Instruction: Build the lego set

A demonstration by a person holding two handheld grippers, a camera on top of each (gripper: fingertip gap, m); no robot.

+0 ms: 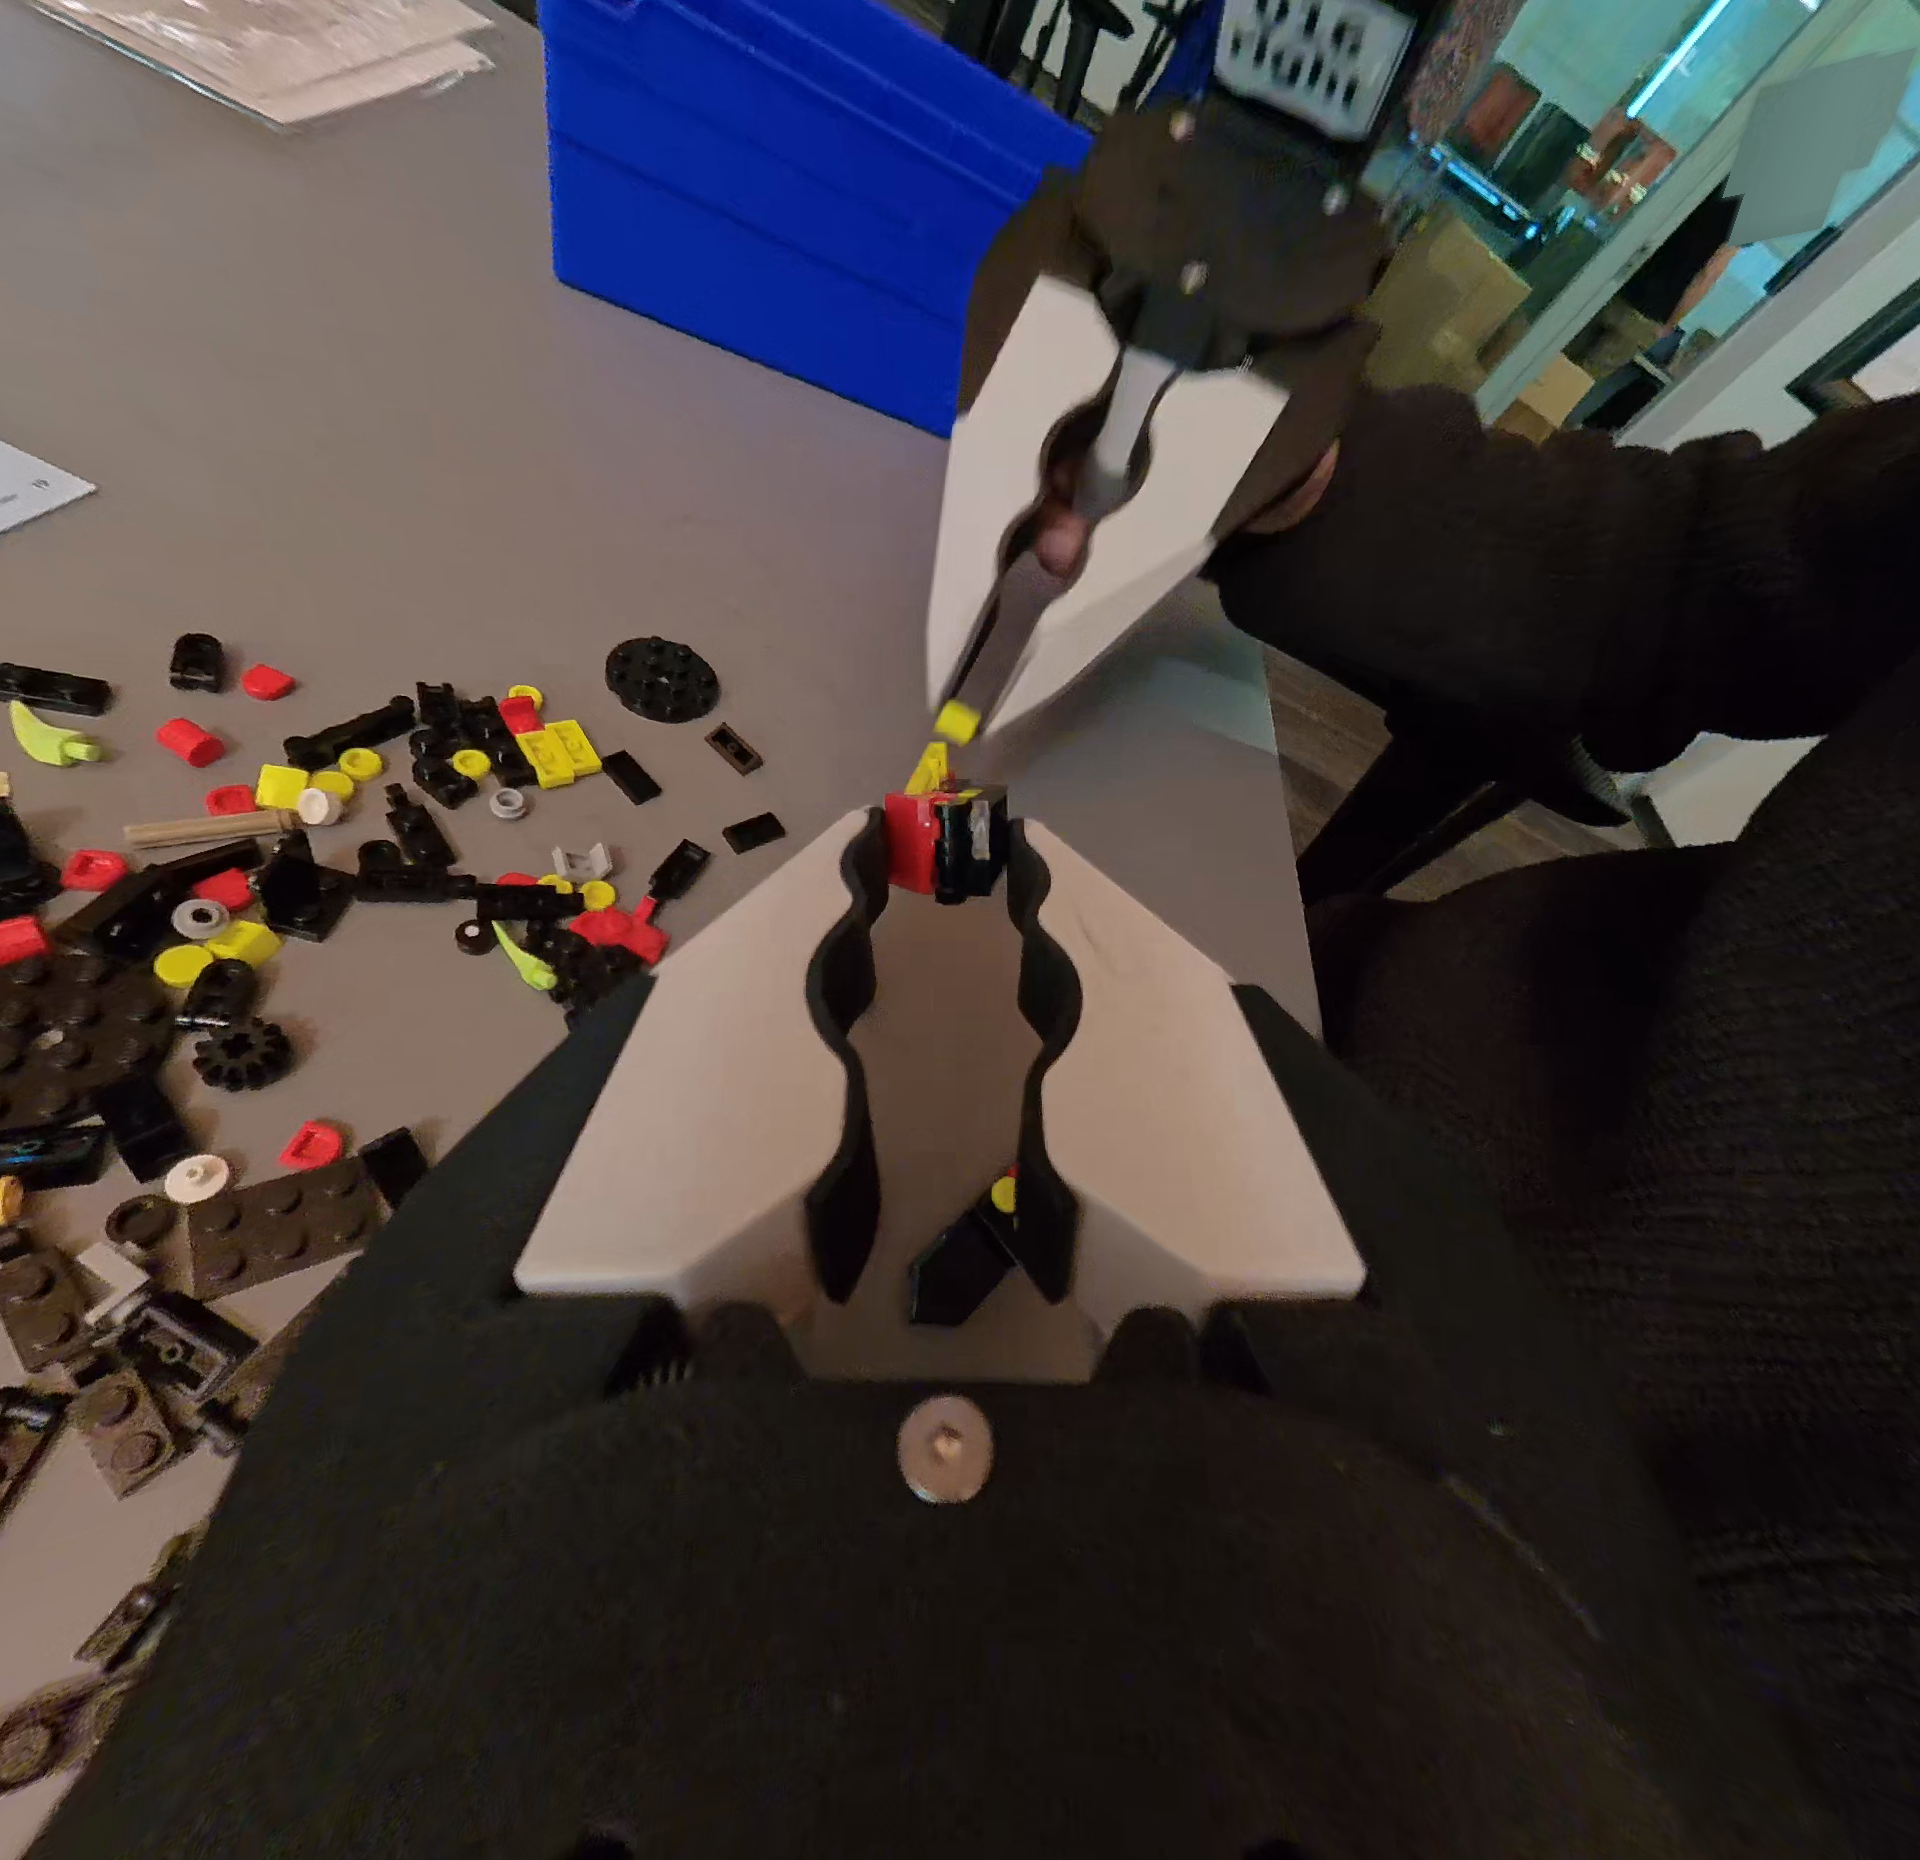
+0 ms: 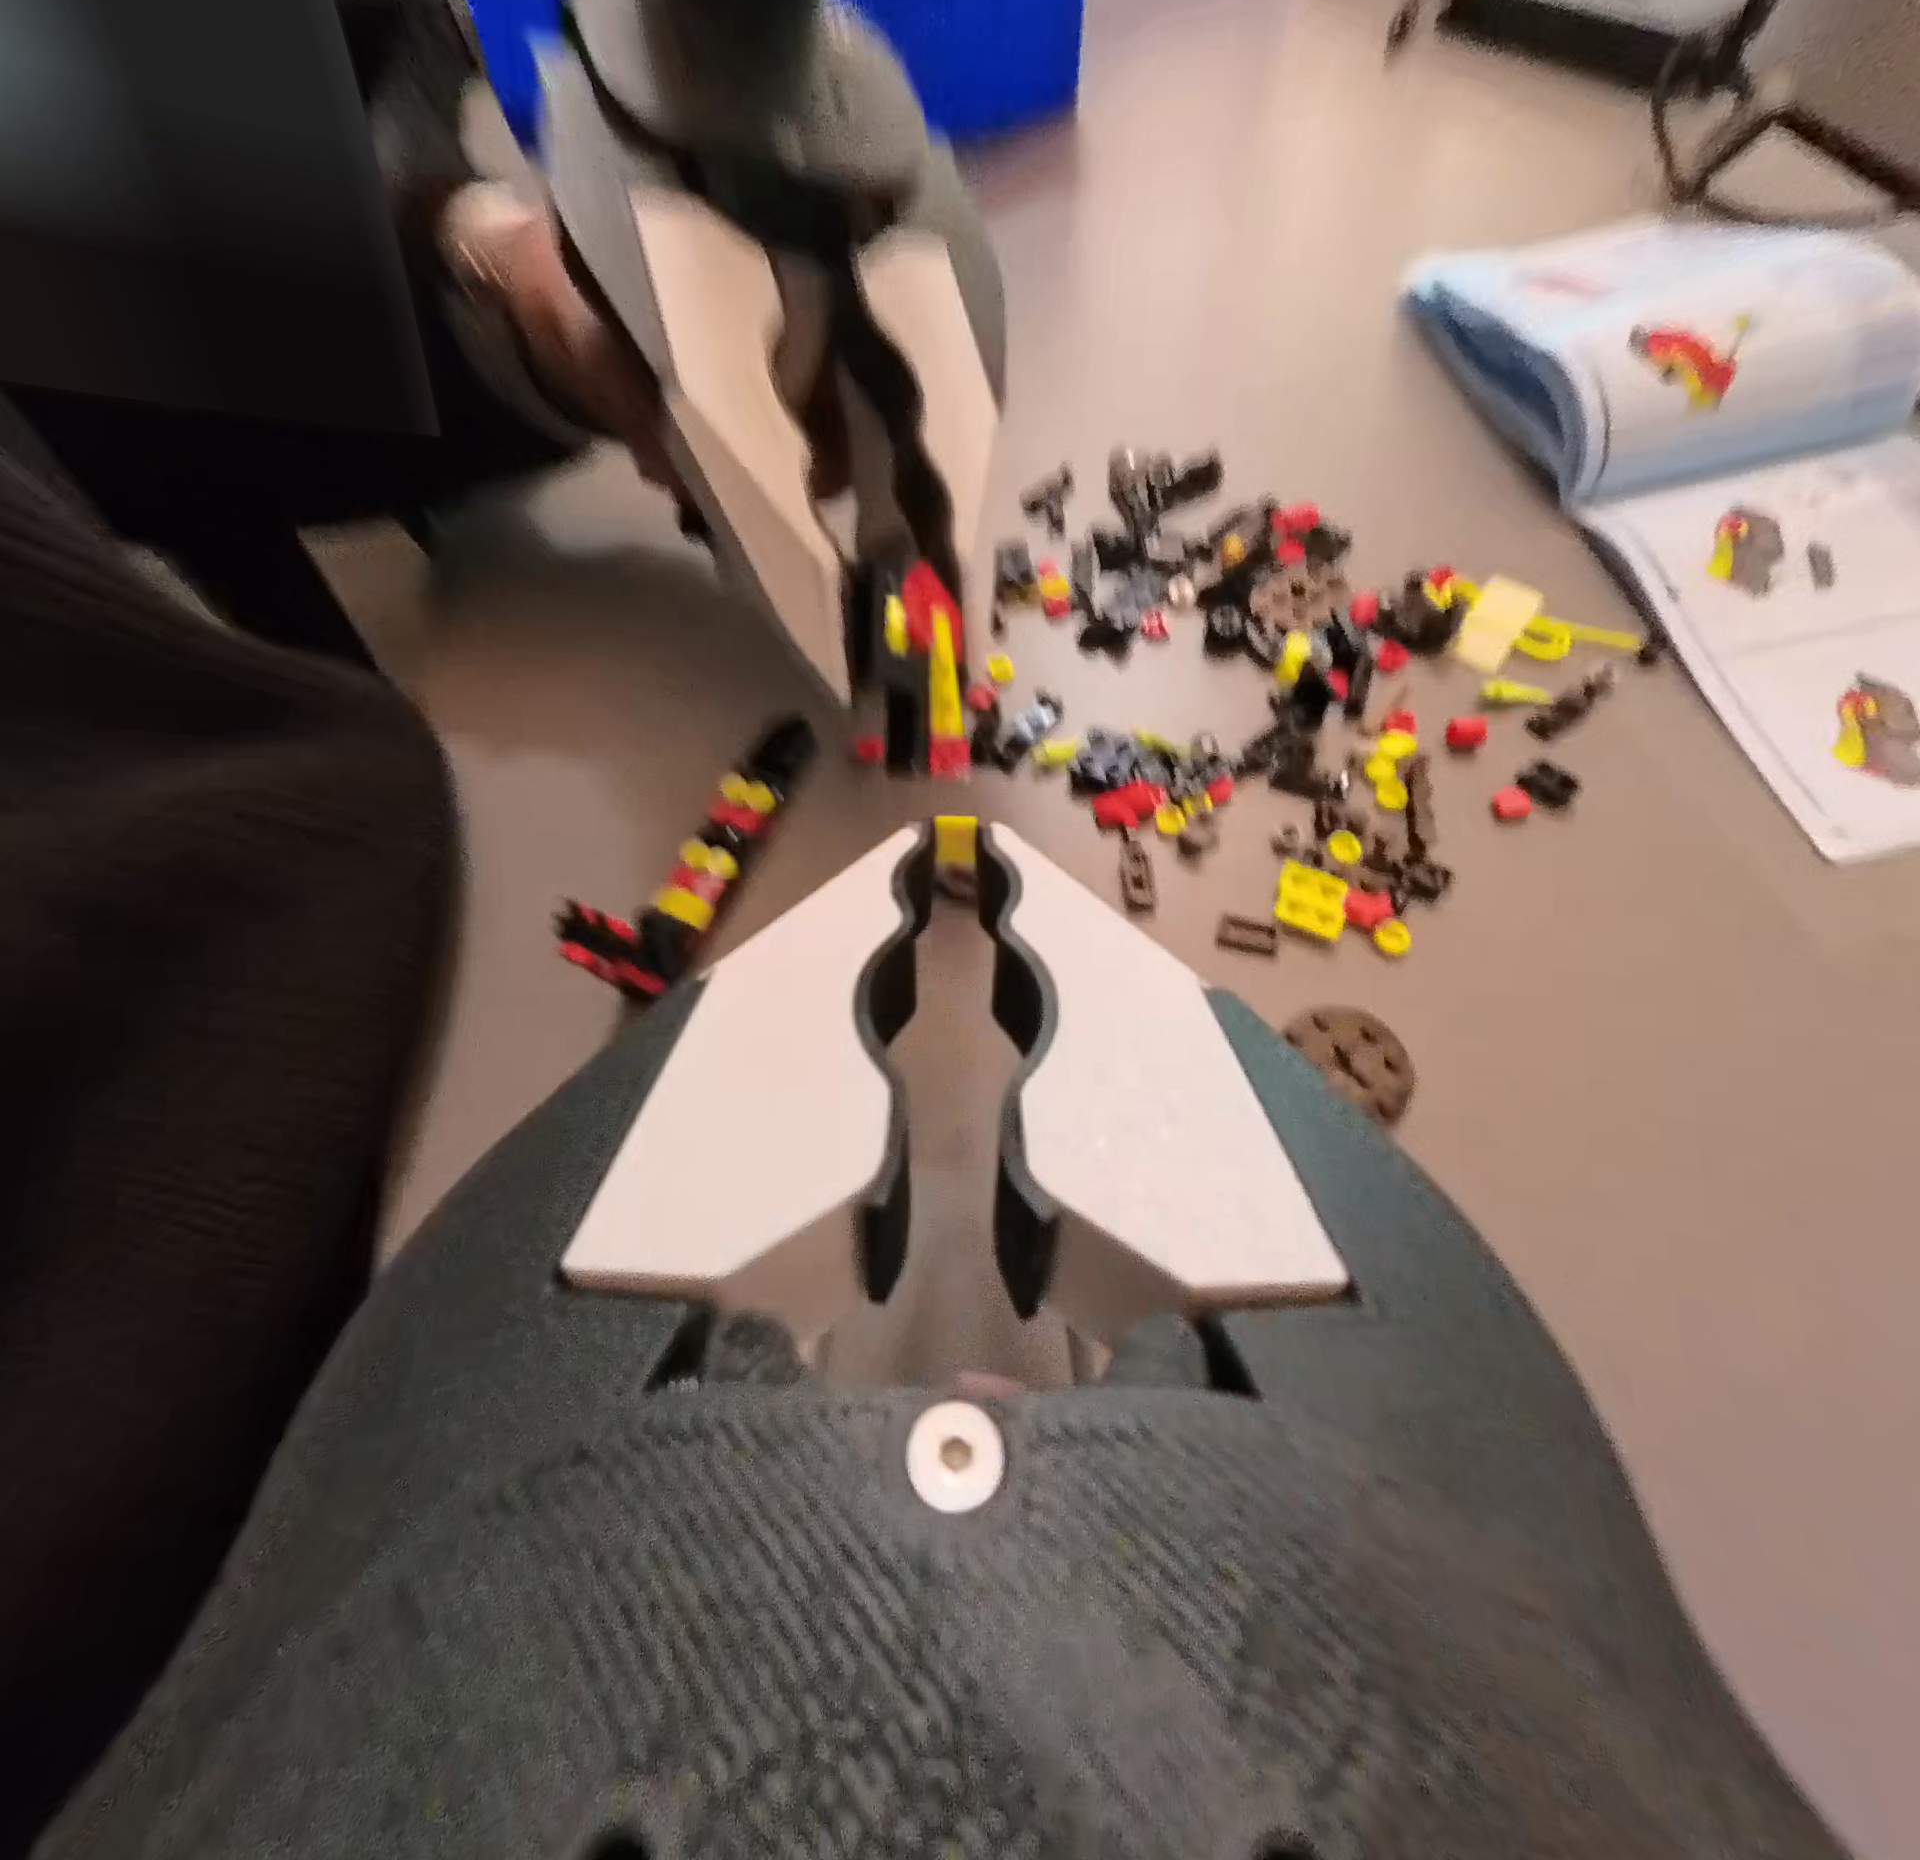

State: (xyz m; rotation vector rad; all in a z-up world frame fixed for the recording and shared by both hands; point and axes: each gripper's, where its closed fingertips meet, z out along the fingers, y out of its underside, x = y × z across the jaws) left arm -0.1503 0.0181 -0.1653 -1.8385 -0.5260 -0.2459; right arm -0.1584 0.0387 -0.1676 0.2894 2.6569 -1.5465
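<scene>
My left gripper (image 1: 943,846) is shut on a small red, black and yellow lego assembly (image 1: 940,842), held above the table. In the right wrist view the same assembly (image 2: 920,667) hangs from the left gripper (image 2: 904,657). My right gripper (image 2: 954,840) is shut on a small yellow piece (image 2: 954,838). In the left wrist view the right gripper (image 1: 961,721) comes down from above with the yellow piece (image 1: 957,719) just above the assembly, apart from it. A black piece with a yellow dot (image 1: 971,1249) shows between my left fingers, lower down.
Loose black, red and yellow lego pieces (image 1: 343,854) lie spread on the grey table (image 1: 416,408); they show in the right wrist view (image 2: 1299,688) too. A blue bin (image 1: 769,179) stands behind. An open instruction booklet (image 2: 1766,563) lies at right. A built red-yellow-black strip (image 2: 696,875) lies near the table edge.
</scene>
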